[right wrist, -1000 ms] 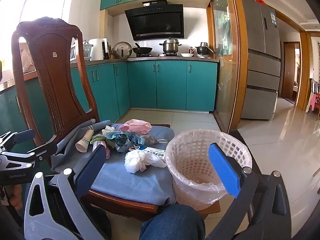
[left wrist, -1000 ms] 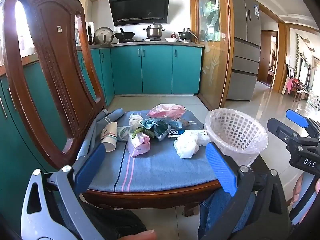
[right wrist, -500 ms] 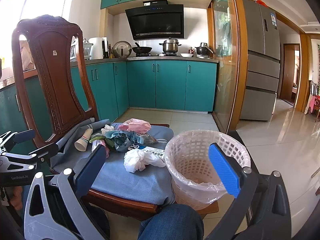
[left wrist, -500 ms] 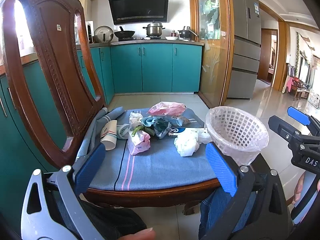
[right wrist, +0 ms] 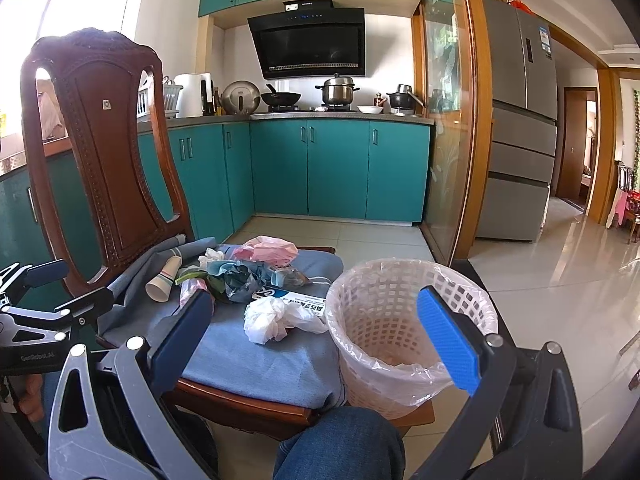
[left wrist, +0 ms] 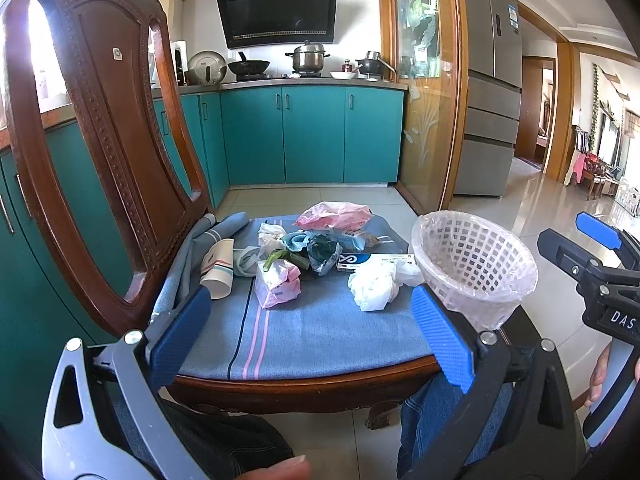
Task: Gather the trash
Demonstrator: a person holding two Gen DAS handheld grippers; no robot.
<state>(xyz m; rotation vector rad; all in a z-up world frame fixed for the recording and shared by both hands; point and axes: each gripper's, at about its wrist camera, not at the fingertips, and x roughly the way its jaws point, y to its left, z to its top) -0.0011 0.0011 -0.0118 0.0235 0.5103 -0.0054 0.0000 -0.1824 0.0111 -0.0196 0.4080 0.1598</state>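
Note:
Trash lies in a heap on a blue cushion (left wrist: 312,336) of a wooden chair: a paper cup (left wrist: 218,266) on its side, a pink-white wrapper (left wrist: 278,284), a crumpled white bag (left wrist: 374,290), a pink bag (left wrist: 332,215), dark green bags (left wrist: 320,254) and a flat blue-white box (left wrist: 372,260). A white lattice bin (left wrist: 476,264) with a clear liner stands at the seat's right edge. My left gripper (left wrist: 312,336) hangs open in front of the seat. My right gripper (right wrist: 320,336) is open too, before the crumpled white bag (right wrist: 272,320) and the bin (right wrist: 400,320).
The carved chair back (left wrist: 116,128) rises at the left. Teal kitchen cabinets (left wrist: 312,132) and a grey fridge (left wrist: 492,92) stand behind, with tiled floor (right wrist: 560,280) to the right. A person's jeans-clad knee (right wrist: 340,444) is below the seat front.
Both grippers stay open and hold nothing. The views have drifted slightly, and the trash and bin have not moved.

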